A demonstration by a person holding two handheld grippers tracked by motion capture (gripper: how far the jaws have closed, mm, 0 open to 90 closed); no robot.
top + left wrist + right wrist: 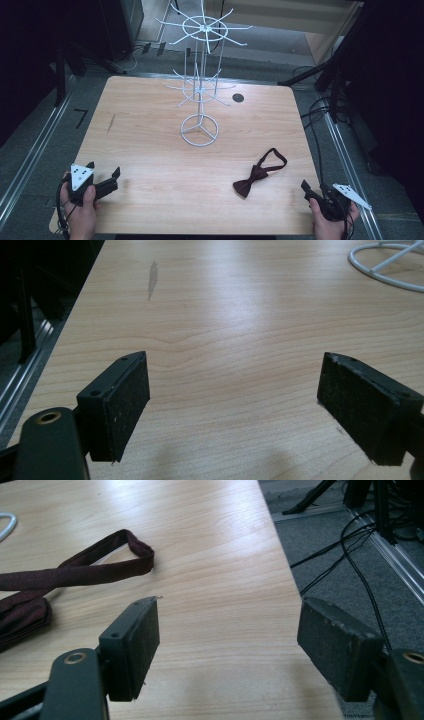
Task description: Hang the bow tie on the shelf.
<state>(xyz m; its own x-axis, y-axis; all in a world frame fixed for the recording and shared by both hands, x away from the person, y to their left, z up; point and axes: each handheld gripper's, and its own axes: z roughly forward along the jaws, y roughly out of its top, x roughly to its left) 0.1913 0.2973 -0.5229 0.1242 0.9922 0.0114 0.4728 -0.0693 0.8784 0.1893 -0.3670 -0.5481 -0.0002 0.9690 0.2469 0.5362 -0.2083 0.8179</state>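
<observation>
1. Closest to me are my two grippers, one in each hand, at the near edge of the wooden table (150, 150). My left gripper (102, 172) sits over the near left corner, jaws spread wide with nothing between them, just bare wood in the left gripper view (235, 405).
2. My right gripper (315, 189) is at the near right corner, jaws also wide apart and empty. In the right gripper view (227, 645) one jaw is over the table and the other hangs past its right edge, above grey floor (350, 555).
3. One dark red bow tie (252, 180) lies flat on the table just ahead-left of my right gripper, strap looped out behind it. Nothing sits between them.
4. Further back, one white wire rack (200, 130) stands mid-table on a ring base, with two tiers of hooks.
5. One small dark round spot (238, 98) is near the far edge.
6. Black cables (345, 540) run along the floor on the right.
</observation>
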